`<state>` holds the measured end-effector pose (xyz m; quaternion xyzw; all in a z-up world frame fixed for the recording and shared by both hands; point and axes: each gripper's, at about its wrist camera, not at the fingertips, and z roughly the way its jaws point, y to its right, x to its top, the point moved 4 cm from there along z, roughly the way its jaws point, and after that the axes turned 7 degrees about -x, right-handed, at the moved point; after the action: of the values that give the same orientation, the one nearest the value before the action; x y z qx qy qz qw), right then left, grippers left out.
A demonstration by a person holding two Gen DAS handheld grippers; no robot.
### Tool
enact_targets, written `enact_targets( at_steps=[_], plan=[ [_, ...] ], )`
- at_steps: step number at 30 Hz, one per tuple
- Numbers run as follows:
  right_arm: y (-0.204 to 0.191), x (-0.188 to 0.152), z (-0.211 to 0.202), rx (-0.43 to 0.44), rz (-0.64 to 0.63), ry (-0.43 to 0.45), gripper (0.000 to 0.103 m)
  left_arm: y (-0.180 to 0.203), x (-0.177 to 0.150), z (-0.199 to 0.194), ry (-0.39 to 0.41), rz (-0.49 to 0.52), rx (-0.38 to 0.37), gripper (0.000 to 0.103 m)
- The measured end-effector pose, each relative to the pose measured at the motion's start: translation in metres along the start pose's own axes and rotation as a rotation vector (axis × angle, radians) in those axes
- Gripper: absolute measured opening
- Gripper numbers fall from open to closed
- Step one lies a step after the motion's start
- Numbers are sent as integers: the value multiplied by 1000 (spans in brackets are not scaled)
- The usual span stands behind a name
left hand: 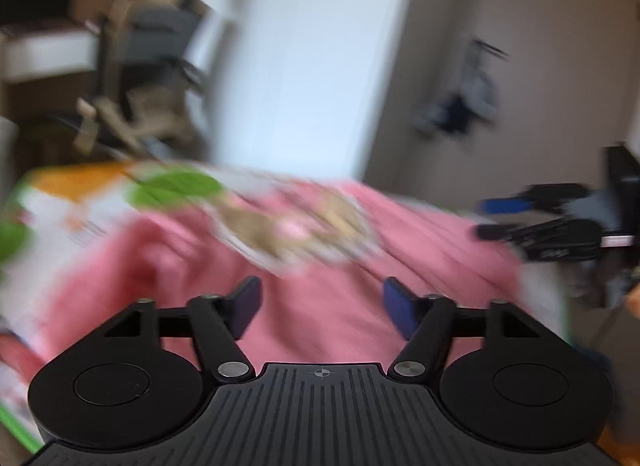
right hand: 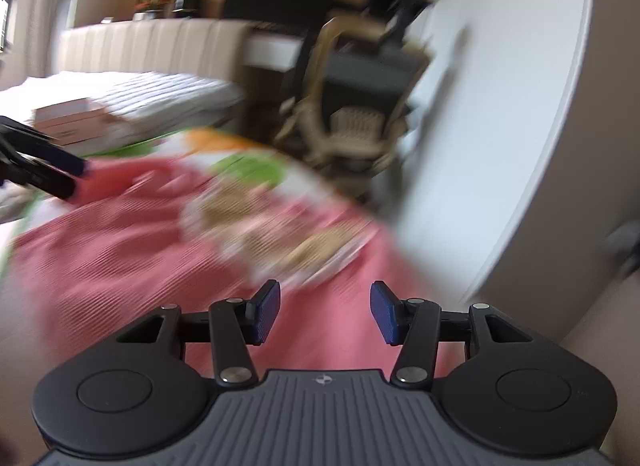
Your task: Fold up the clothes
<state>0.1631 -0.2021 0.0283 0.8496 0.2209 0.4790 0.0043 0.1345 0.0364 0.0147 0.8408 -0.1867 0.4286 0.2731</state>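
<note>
So the pink garment (left hand: 328, 306) is spread out over a mat (left hand: 72, 201) with white, orange and green patches, filling the middle of both wrist views. It has a pale printed patch (left hand: 296, 229) with tan shapes on it, too blurry to read, sitting at about 12 o'clock from the left gripper (left hand: 322, 308). That gripper hangs over the pink fabric with its blue pads wide apart and nothing between them. Same deal for the right gripper (right hand: 324, 312): jaws spread, empty, print around 11 o'clock from it. Each one shows up in the other's view, at 3 o'clock and 9 o'clock. Further out there's a beige office chair (right hand: 360, 105), a bed (right hand: 152, 93) and a white wall (left hand: 312, 65).
</note>
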Motion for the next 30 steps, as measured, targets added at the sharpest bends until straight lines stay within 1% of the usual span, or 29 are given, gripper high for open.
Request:
enact_targets(
  at_steps=[2,3,5,6,7,8,9,10,11,12,14,15,17,19,20,21,22,23,24,25,26,28,30],
  plan=[
    [-22,-22,2,68,-14,-50,50,9,-24,14,-65,-13,-29,79],
    [-29,-30,4,73,-22,-66,50,10,-35,19,-87,-24,-16,79],
    [-33,-41,2,56,-20,-80,50,5,-48,21,-98,-56,31,78],
    [-31,-45,-1,41,-12,-79,50,-1,-46,15,-79,-70,51,78],
    [-25,-45,-7,18,7,-65,53,-8,-42,6,-54,-75,79,80],
    [-17,-46,-13,-18,20,-53,56,-14,-37,-4,-35,-70,124,84],
    [-7,-48,-17,-69,29,-48,61,-23,-33,-11,-26,-62,186,87],
    [2,-51,-18,-115,43,-54,61,-32,-31,-16,-27,-61,244,88],
    [10,-54,-17,-148,70,-65,61,-41,-33,-17,-39,-80,277,88],
    [16,-59,-15,-161,117,-85,61,-50,-35,-17,-51,-102,306,88],
    [29,-69,-11,-186,209,-123,61,-62,-44,-15,-76,-150,329,87],
    [35,-74,-9,-199,256,-143,62,-65,-48,-12,-83,-154,338,87],
    [42,-80,-5,-188,331,-154,64,-66,-50,-8,-86,-146,346,87],
    [46,-83,0,-148,402,-131,64,-69,-50,-1,-86,-138,354,87],
    [49,-82,5,-121,433,-113,64,-72,-49,4,-79,-142,360,85],
    [51,-82,11,-99,454,-103,53,-76,-46,9,-72,-142,369,83],
    [53,-81,15,-93,455,-99,31,-79,-44,12,-64,-135,382,75],
    [53,-81,18,-103,436,-97,24,-79,-43,14,-64,-122,399,59],
    [52,-80,19,-115,418,-98,20,-80,-41,15,-65,-113,413,50],
    [52,-80,17,-113,415,-100,16,-80,-41,11,-68,-122,409,24],
    [53,-81,12,-100,423,-100,16,-81,-41,6,-72,-135,401,8],
    [51,-85,-4,-74,425,-99,14,-77,-47,-8,-86,-180,356,8],
    [46,-92,-25,-64,407,-99,14,-66,-58,-25,-115,-164,327,8]
  ],
)
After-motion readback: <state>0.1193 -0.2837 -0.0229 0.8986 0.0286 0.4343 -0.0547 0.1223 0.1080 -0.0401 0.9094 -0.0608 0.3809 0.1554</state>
